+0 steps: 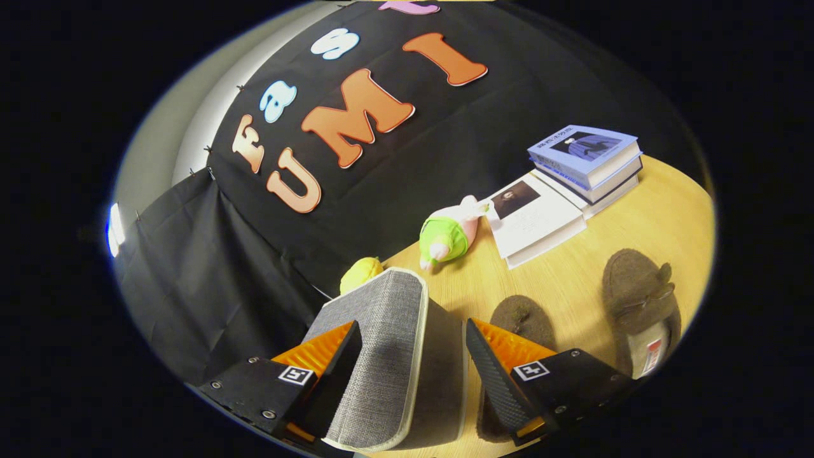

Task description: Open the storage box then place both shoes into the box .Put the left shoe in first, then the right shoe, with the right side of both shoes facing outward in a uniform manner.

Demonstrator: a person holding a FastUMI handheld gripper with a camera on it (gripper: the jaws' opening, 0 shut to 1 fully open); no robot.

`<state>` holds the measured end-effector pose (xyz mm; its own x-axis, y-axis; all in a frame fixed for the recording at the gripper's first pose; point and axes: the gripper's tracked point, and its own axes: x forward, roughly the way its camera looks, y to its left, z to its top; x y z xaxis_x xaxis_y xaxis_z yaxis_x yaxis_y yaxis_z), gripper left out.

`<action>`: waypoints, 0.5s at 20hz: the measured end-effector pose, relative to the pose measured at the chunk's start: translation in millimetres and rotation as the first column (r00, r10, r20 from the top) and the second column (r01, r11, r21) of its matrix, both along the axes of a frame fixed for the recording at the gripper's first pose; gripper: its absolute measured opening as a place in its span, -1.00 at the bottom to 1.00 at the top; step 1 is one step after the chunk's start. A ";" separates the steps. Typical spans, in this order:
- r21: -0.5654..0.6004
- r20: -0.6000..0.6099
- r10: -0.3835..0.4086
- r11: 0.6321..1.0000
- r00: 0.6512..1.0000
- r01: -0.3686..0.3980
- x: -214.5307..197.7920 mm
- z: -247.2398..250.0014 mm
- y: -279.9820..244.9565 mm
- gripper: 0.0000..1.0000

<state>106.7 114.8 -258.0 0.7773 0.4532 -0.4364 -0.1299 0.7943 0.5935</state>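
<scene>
Claw (pixel 413 346) spread around grey box lid (pixel 381 356), slippers (pixel 639 305) beyond

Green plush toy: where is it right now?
The green plush toy lies on the wooden table, beyond the open tool, between the yellow toy and the open book.

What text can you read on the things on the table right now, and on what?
Blue book cover: lettering too small to read.
White book cover: print too small to read.
Slipper insole tag: blurred.
Gripper, open astride the storage box panel: square pattern markers, no words.
</scene>
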 end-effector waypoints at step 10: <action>0.151 -0.063 0.071 0.987 0.996 -0.061 -2.2 -13.2 34.5 0.94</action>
<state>104.5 149.3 -271.3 0.7146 0.5662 -0.4107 -0.1343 0.6872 0.7139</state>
